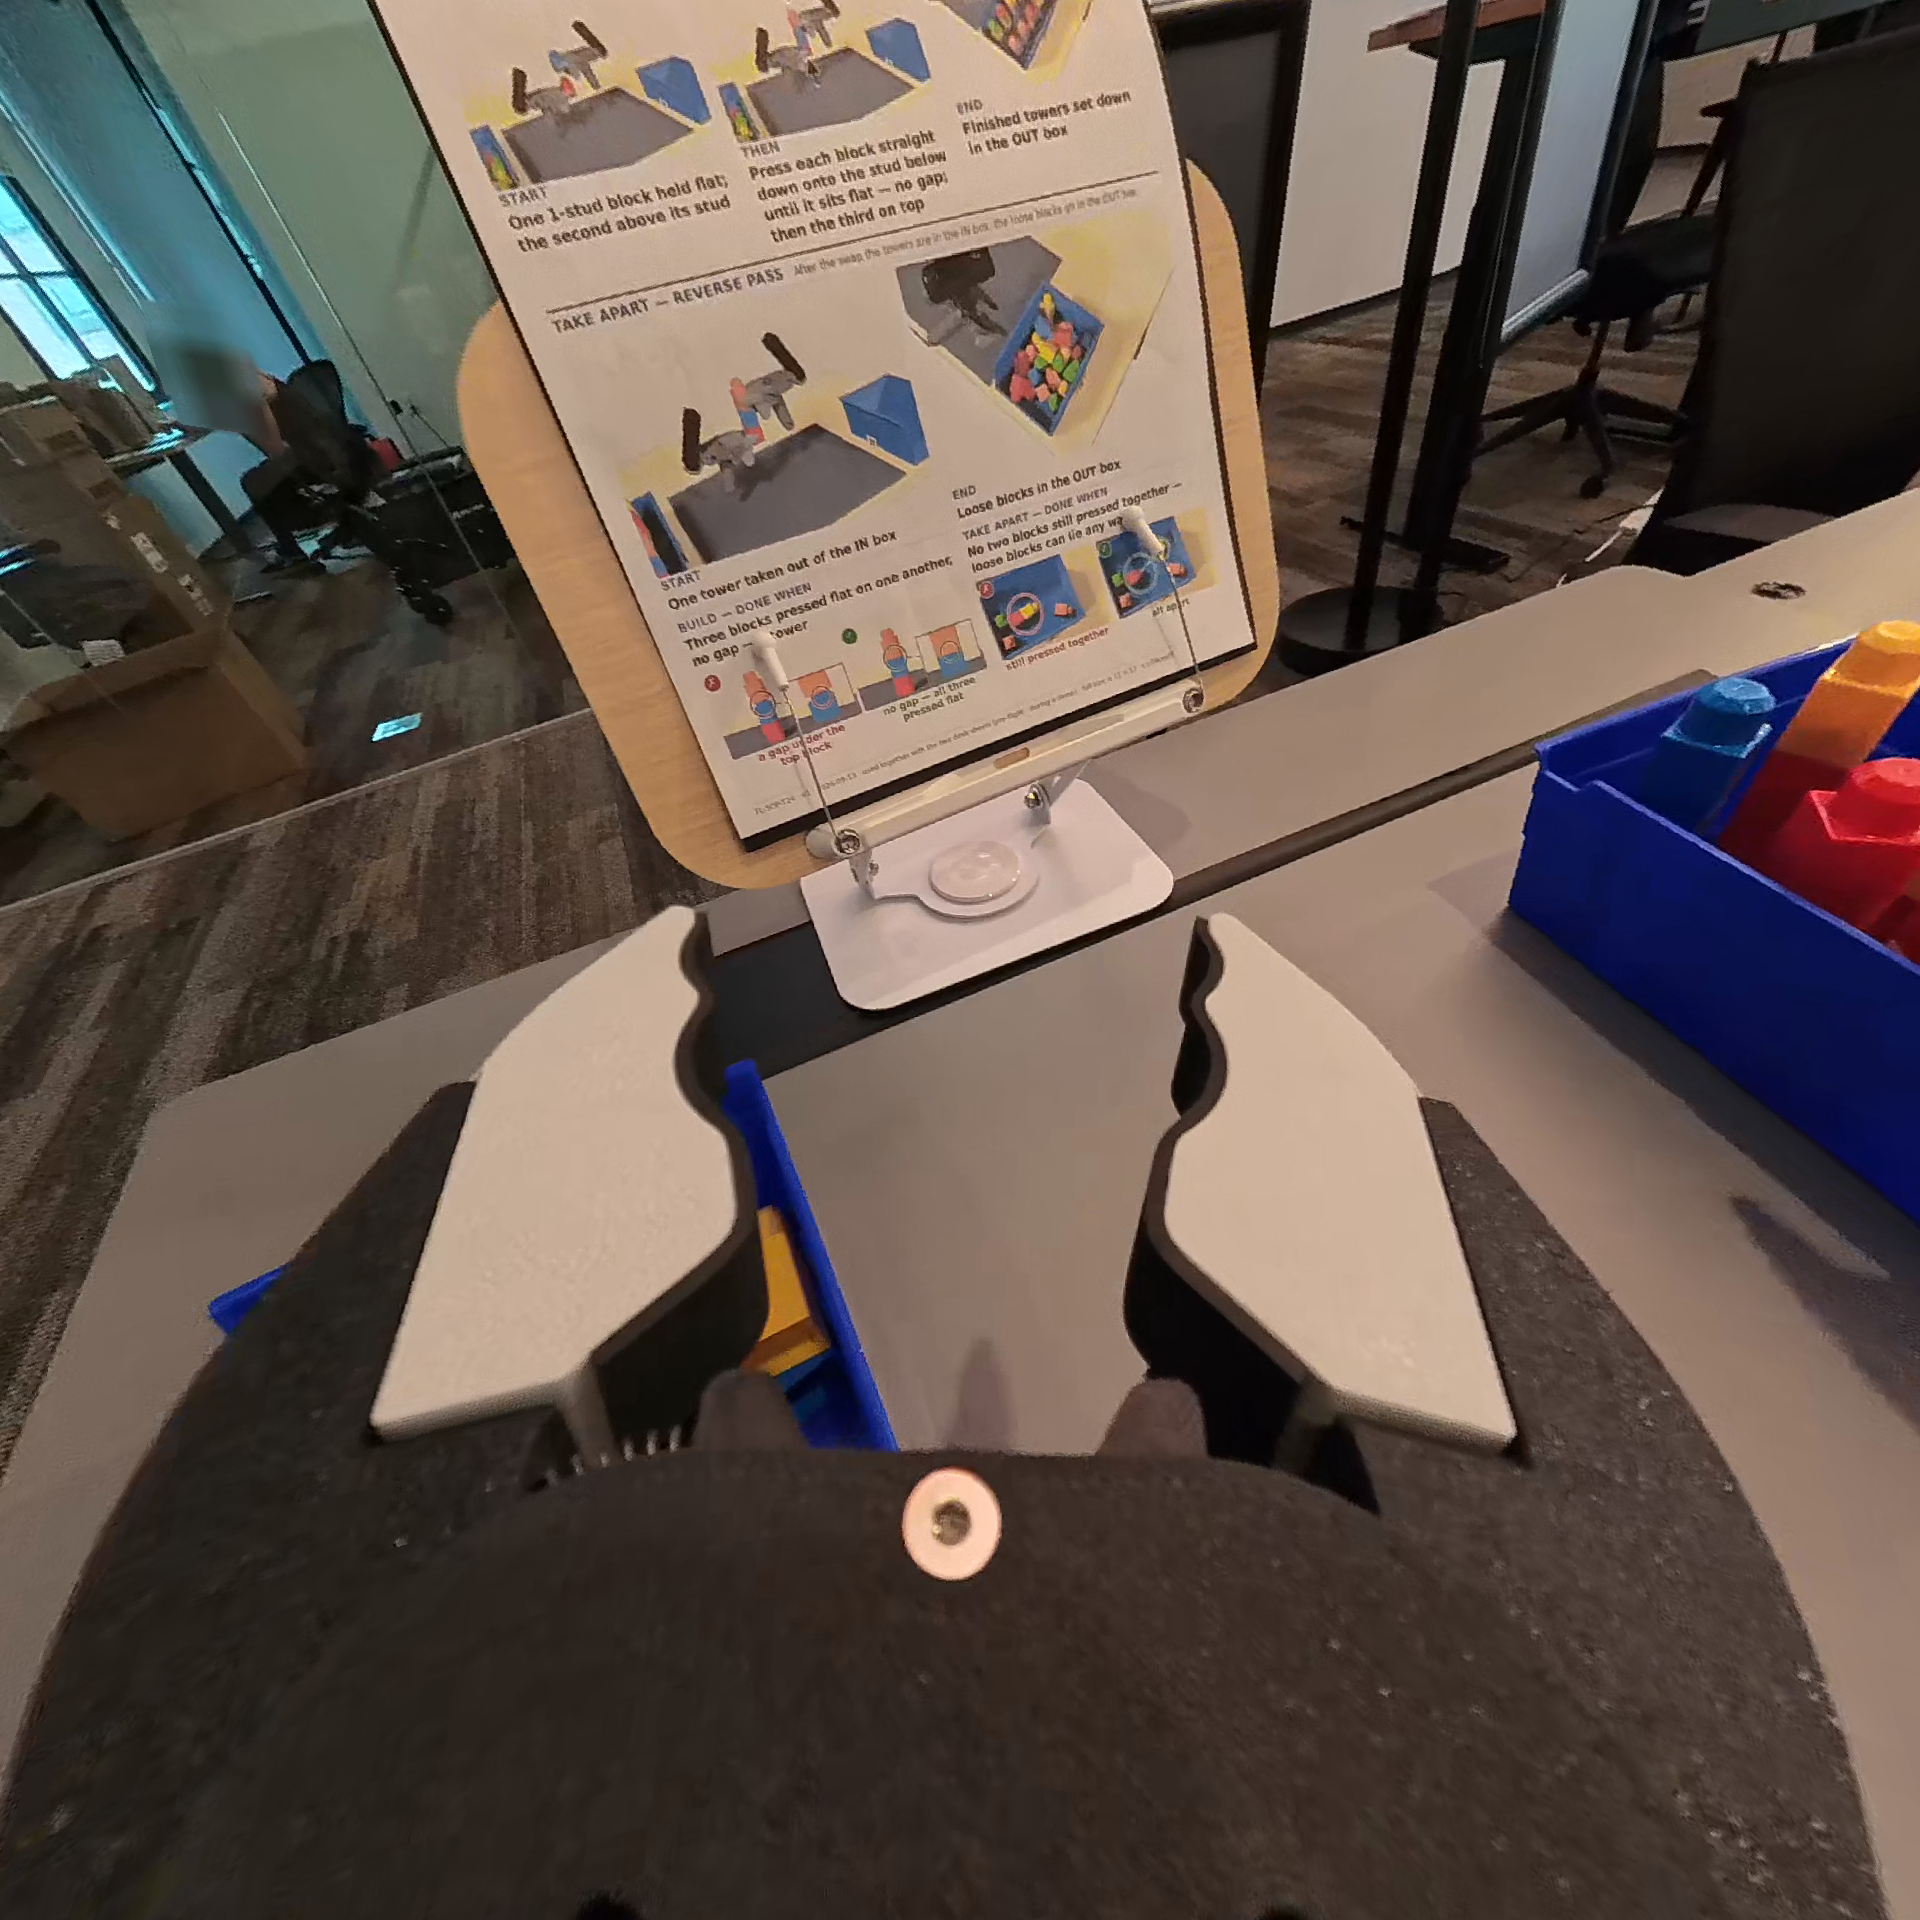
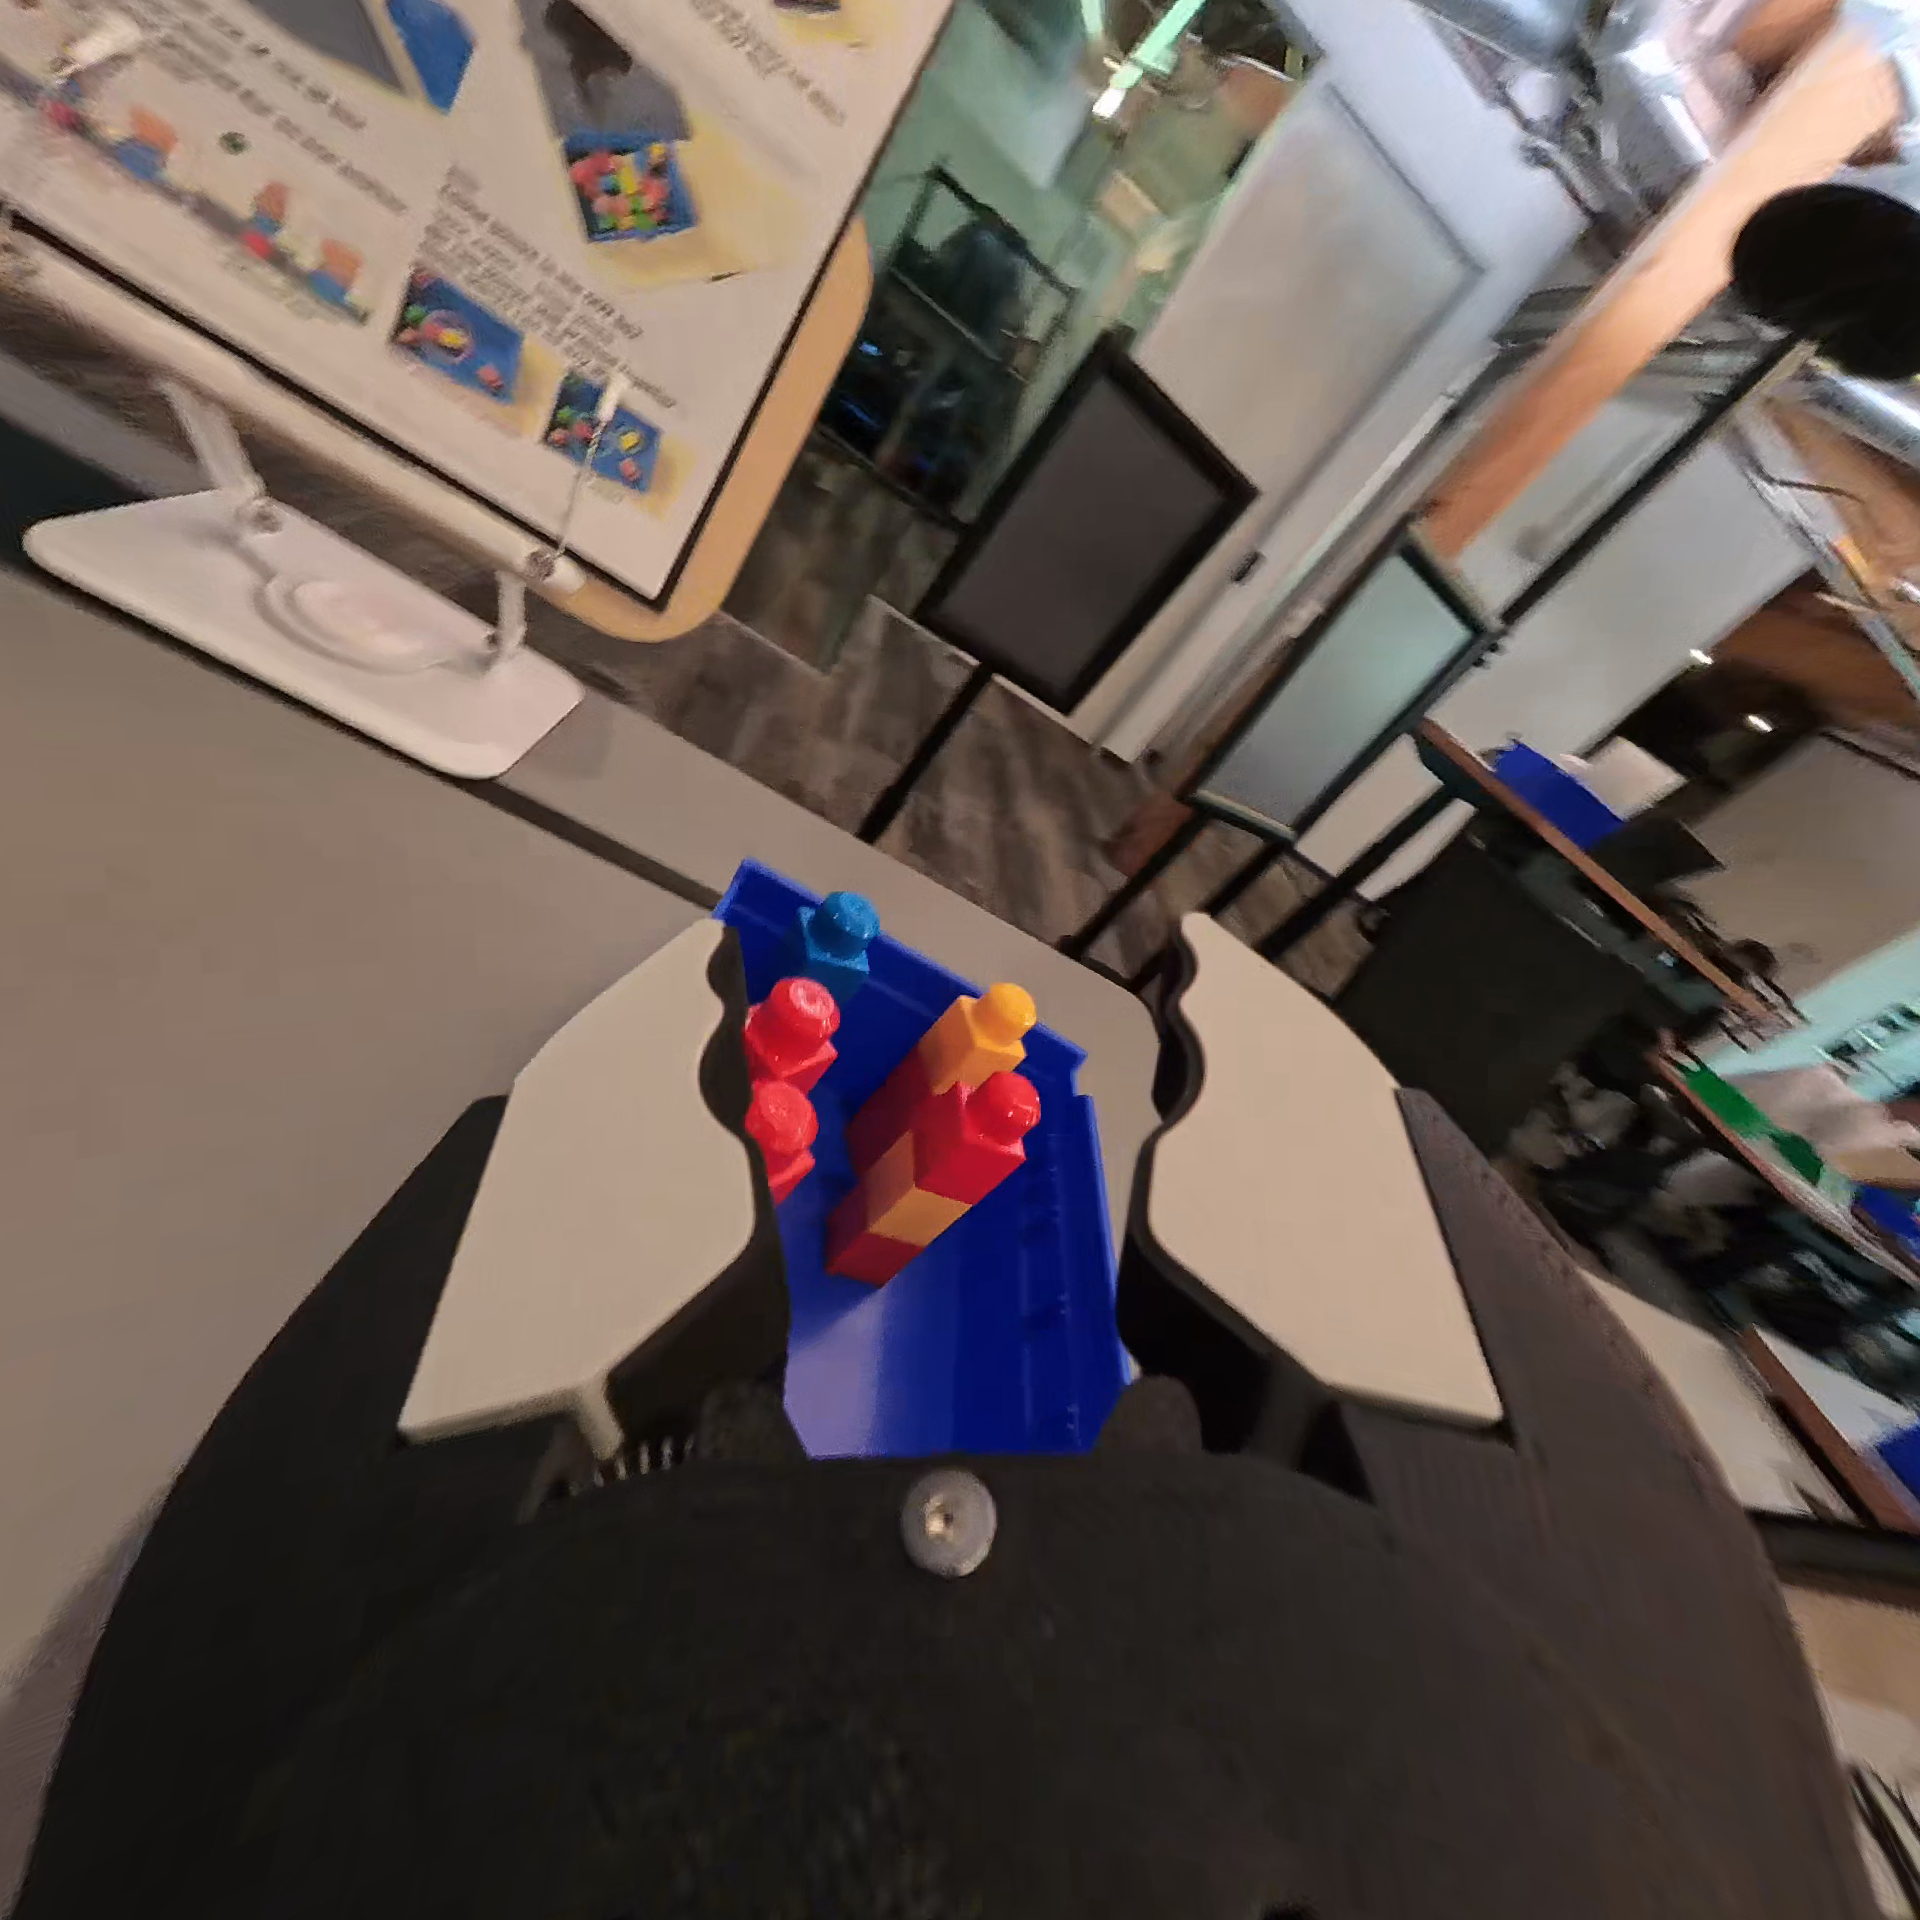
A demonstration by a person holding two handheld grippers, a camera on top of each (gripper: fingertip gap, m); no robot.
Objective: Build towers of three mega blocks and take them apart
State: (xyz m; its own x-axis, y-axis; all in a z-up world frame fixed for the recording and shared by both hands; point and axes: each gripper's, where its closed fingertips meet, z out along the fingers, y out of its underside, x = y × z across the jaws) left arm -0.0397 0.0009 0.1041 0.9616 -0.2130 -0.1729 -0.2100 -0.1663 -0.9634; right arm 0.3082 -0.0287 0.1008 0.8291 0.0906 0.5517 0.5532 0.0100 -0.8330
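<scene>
Towers first: inside the blue bin [image 2: 935, 1340] stand the stacked blocks, studs up. There's a tower capped in orange [image 2: 982, 1034] over red, and right against it a red-topped tower [image 2: 977, 1143] with an orange block in its middle and red at the foot. Along the bin's left side, two red studded tops [image 2: 790, 1023] peek out from behind the grey finger, and a blue block [image 2: 836, 940] stands at the bin's far wall.

The right gripper [image 2: 951, 997] hangs above that bin, jaws spread wide, both grey fingers [image 2: 613, 1174] well clear of every block, nothing in its grasp. The towers stand below and between the fingers, untouched.

That bin sits near the far right corner of the grey bench [image 2: 260, 935]; in the left wrist view it shows at the right edge [image 1: 1704, 935], the same orange, red and blue tops poking up.

Over to the left gripper [image 1: 951, 971]: wide open too, bare bench between its pads, gripping nothing. Just inside its left finger [image 1: 592, 1174] runs the blue wall of a second bin [image 1: 800, 1247] with yellow and blue blocks [image 1: 779, 1299] in it, mostly hidden under the finger, near the bench's left edge.

At the far edge of the bench stands an illustrated instruction sheet [image 1: 831, 416] on a wooden-backed white stand [image 1: 987, 894]. Beyond it, carpeted office floor, chairs, cardboard boxes.
</scene>
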